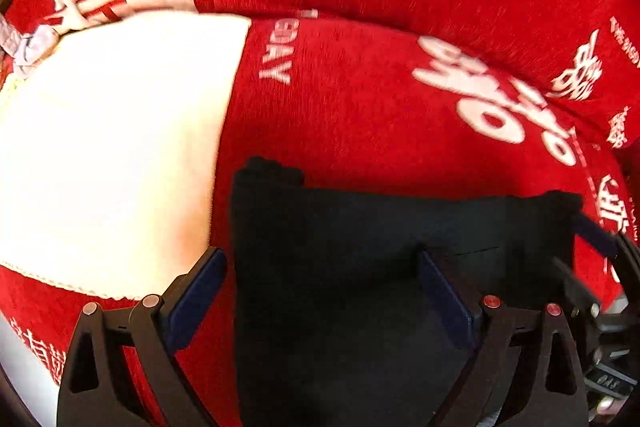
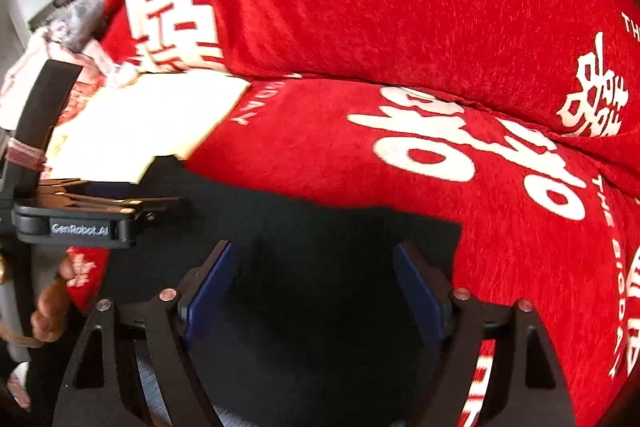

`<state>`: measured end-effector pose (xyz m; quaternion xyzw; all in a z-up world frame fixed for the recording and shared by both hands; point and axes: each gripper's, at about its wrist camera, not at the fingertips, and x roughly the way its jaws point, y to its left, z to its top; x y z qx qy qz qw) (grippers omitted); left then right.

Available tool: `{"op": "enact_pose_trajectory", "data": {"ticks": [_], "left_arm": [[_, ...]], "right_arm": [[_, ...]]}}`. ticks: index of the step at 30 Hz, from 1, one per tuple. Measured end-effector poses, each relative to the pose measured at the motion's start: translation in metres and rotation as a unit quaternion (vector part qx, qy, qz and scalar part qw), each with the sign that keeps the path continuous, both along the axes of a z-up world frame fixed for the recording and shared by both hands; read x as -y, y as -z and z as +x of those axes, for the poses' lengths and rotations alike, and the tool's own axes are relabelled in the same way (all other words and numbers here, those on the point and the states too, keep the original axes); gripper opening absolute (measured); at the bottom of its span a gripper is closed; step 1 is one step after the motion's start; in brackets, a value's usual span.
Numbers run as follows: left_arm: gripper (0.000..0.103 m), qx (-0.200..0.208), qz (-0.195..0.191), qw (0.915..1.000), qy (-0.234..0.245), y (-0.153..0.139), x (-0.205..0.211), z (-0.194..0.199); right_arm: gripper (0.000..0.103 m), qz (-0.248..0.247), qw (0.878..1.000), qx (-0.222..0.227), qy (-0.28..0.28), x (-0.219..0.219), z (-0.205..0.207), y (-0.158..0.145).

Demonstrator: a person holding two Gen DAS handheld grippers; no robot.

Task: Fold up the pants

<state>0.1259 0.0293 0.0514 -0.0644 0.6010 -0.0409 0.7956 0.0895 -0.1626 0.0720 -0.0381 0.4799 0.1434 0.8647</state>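
Black pants (image 1: pixel 360 247) lie folded flat on a red seat cushion (image 1: pixel 360 107), their top edge straight across. My left gripper (image 1: pixel 320 291) is open just above them: its left pad (image 1: pixel 196 295) hangs past the pants' left edge over the red cloth, and the right pad (image 1: pixel 444 299) is over the black fabric. In the right wrist view the pants (image 2: pixel 320 227) fill the lower middle. My right gripper (image 2: pixel 314 279) stands open over them near their right edge, with nothing pinched. The left gripper's body (image 2: pixel 80 223) shows at that view's left.
The red back cushion (image 2: pixel 360 7) with white characters rises behind the seat. A cream-white panel (image 1: pixel 112 147) lies left of the pants. Crumpled pale and grey cloth (image 2: pixel 72 27) sits at the far left. A person's hand (image 2: pixel 48 311) holds the left gripper.
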Motion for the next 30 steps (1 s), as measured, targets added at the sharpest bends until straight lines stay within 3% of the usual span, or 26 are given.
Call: {"op": "enact_pose_trajectory", "data": {"ticks": [3, 8, 13, 17, 20, 23, 25, 26, 30], "left_arm": [[0.102, -0.015, -0.006, 0.9998, -0.008, 0.013, -0.002, 0.004], [0.103, -0.037, -0.03, 0.9987, -0.018, 0.026, -0.005, 0.009], [0.103, -0.011, 0.018, 0.9997, 0.009, 0.005, 0.007, 0.007], [0.103, 0.035, 0.012, 0.9991, 0.023, -0.029, 0.004, -0.023], [0.103, 0.049, 0.011, 0.9981, 0.036, -0.04, 0.003, -0.056], [0.103, 0.043, 0.011, 0.9973, 0.058, -0.034, 0.01, -0.084], [0.103, 0.033, 0.036, 0.9965, 0.067, -0.019, 0.015, -0.096], [0.103, 0.021, 0.048, 0.9962, 0.07, -0.007, 0.017, -0.1], [0.103, 0.01, 0.017, 0.9991, 0.038, -0.006, 0.001, -0.105]], "right_arm": [[0.084, 0.008, 0.999, -0.043, 0.013, 0.007, 0.014, 0.021], [0.091, 0.023, 0.997, -0.063, 0.024, 0.017, 0.024, 0.032], [0.094, -0.009, 0.998, -0.059, 0.019, 0.012, 0.021, 0.024], [0.094, 0.013, 0.999, -0.021, 0.03, 0.022, -0.018, -0.005], [0.094, -0.005, 0.999, 0.001, 0.036, 0.026, -0.058, -0.015], [0.094, -0.037, 0.998, 0.004, 0.043, 0.027, -0.087, -0.009], [0.094, -0.084, 0.995, -0.01, 0.057, 0.028, -0.097, 0.008], [0.094, -0.077, 0.995, -0.018, 0.057, 0.031, -0.1, 0.015], [0.094, -0.025, 0.995, -0.032, 0.087, 0.047, -0.108, 0.019]]}}
